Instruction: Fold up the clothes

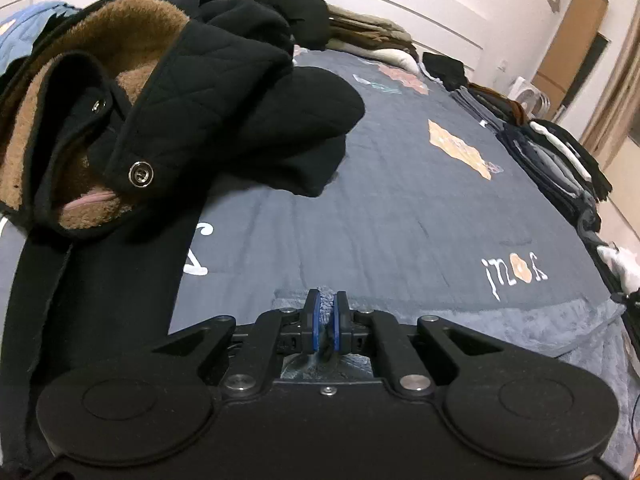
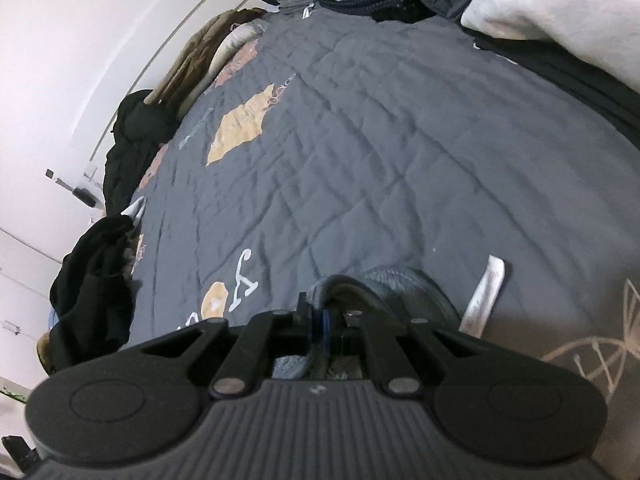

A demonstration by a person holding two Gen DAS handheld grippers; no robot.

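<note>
we have both grippers clamped on the same grey-blue fleece blanket (image 1: pixel 500 332), which lies along the near edge of the bed's quilt (image 1: pixel 400 184). the left gripper (image 1: pixel 328 316) has its blue pads pinched tight on a tuft of the fleece, and the right gripper (image 2: pixel 318 316) is closed on a rolled edge of the fleece (image 2: pixel 384 284) that humps up just past its fingers. a white tag (image 2: pixel 486 292) lies beside that hump.

to our left a black jacket with tan fleece lining (image 1: pixel 132 100) sits in a loose heap, and folded stacks (image 1: pixel 560 160) line the far right side of the bed.

we judge the step in hand to be a two-point hold on the fleece piece, either for spreading it flat or for carrying one edge over in a fold; the pictures fit both. whichever it is, the next move calls for both holds to stay firm and travel together, level, so the cloth does not twist or slip from the pads.
</note>
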